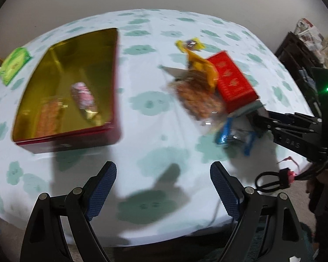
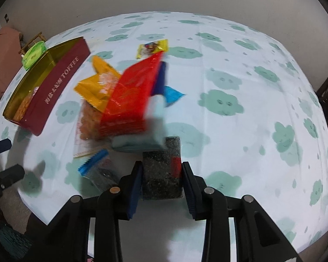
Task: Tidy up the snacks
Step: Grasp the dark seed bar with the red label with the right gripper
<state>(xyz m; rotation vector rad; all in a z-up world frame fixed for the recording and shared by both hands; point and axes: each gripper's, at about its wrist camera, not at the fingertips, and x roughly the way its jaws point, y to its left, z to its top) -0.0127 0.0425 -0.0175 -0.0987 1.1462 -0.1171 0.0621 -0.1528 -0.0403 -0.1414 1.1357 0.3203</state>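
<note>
Right wrist view: the right tool (image 2: 161, 183) is clamped on a dark speckled snack packet (image 2: 161, 170), one pad against each long side. The packet's long axis runs straight out along the fingers, its far end reaching under a pale box (image 2: 140, 142) at the near edge of the snack pile. A red box (image 2: 129, 100) leans on that pile beside an orange bag (image 2: 98, 83) and a blue-edged packet (image 2: 94, 159); blur hides finer detail.

I judge the step to be a pick: the packet is gripped but still low at the counter (image 2: 240, 87). Next it needs lifting clear of the pile and carrying left to the open toffee tin (image 2: 61, 83), which already holds some snacks.

In the left wrist view the left tool (image 1: 164, 185) hangs over bare cloth with its pads wide apart, holding nothing, between the tin (image 1: 111, 131) and the pile.
</note>
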